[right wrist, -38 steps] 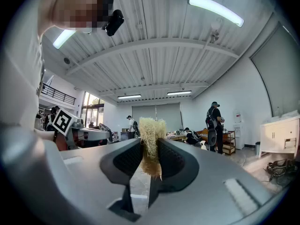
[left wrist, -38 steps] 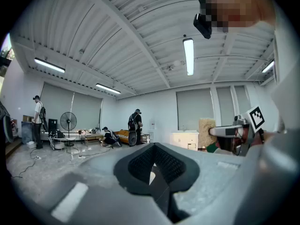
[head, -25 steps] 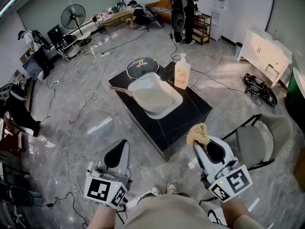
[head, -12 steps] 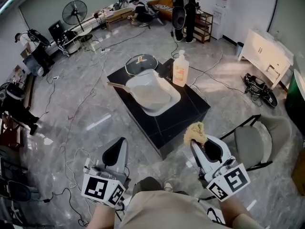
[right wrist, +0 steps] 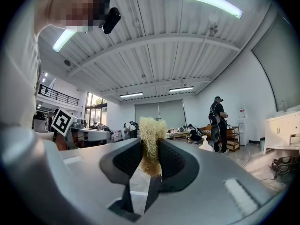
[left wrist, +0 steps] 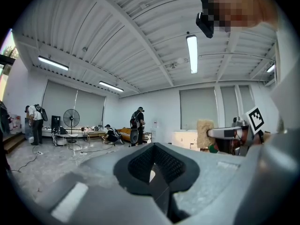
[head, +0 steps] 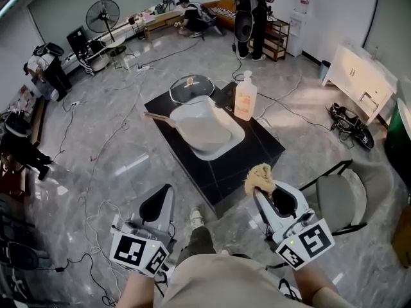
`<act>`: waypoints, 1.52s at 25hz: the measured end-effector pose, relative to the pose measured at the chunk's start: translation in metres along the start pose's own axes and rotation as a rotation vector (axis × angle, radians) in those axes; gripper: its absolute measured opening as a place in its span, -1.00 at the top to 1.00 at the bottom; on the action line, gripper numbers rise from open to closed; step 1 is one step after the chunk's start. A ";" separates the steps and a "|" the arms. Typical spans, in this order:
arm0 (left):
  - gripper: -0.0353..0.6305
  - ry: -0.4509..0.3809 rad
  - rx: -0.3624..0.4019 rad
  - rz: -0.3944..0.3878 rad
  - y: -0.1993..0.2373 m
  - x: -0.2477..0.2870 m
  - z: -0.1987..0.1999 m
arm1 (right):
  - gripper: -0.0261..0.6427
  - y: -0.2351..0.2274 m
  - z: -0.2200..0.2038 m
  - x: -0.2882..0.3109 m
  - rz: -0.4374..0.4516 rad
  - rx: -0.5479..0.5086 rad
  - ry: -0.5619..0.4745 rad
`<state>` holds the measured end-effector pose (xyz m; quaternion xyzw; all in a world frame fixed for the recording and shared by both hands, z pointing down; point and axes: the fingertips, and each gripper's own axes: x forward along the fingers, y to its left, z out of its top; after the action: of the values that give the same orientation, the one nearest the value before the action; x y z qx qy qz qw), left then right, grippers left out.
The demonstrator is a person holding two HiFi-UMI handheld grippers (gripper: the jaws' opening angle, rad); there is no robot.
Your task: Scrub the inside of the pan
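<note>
A white pan with a wooden handle lies on a low black table ahead of me in the head view. My right gripper is shut on a yellow fibrous scrubber, well short of the table; in the right gripper view the scrubber sticks up between the pads. My left gripper is held low at the left, shut and empty; its pads meet in the left gripper view. Both grippers point upward, away from the pan.
A glass lid and a soap pump bottle stand on the table's far side. A grey folding chair is to my right. Cables trail over the marble floor. People, a fan and a white cabinet line the room's edges.
The table has slid slightly nearer in the head view, and my foot now shows below it. Both grippers hold the same pose, the scrubber still gripped.
</note>
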<state>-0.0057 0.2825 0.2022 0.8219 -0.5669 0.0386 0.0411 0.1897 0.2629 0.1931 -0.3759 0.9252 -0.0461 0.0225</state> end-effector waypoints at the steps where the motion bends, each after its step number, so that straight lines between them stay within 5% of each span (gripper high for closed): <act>1: 0.89 0.004 0.000 -0.002 0.003 0.003 -0.002 | 0.61 -0.001 -0.001 0.004 0.000 -0.001 0.002; 17: 0.89 0.071 -0.030 -0.051 0.099 0.087 -0.020 | 0.61 -0.032 -0.023 0.124 -0.020 0.007 0.085; 38: 0.89 0.152 -0.023 -0.228 0.255 0.234 -0.025 | 0.61 -0.092 -0.043 0.295 -0.184 0.124 0.184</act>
<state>-0.1613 -0.0226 0.2587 0.8750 -0.4657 0.0894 0.0975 0.0390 -0.0060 0.2432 -0.4514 0.8803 -0.1392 -0.0435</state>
